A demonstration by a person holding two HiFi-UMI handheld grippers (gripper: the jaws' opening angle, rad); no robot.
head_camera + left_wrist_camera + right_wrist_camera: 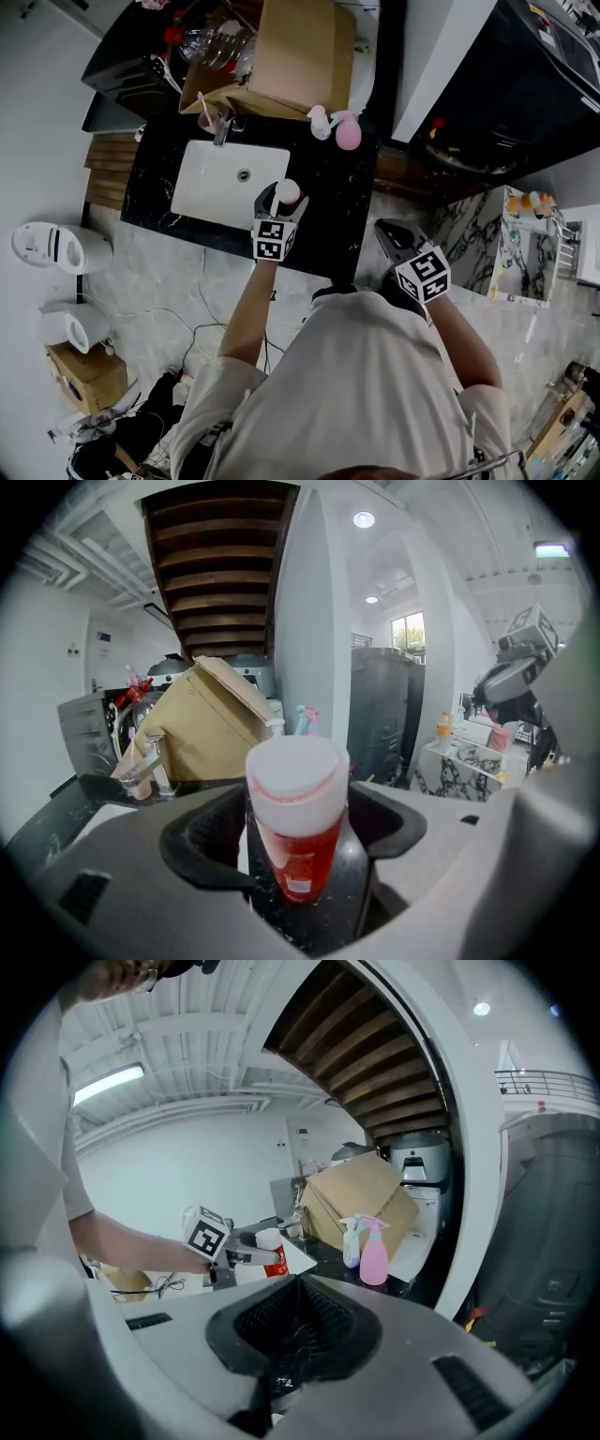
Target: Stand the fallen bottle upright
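Note:
A red bottle with a white cap stands upright on the black counter, just right of the sink. My left gripper is open around it, one jaw on each side, with a small gap between the pads and the bottle. The right gripper view shows the same bottle inside the left gripper. My right gripper hangs off the counter's front right corner, shut and holding nothing.
A white sink with a faucet lies left of the bottle. Behind it stand a cardboard box, a white pump bottle and a pink spray bottle. The counter's front edge is near my body.

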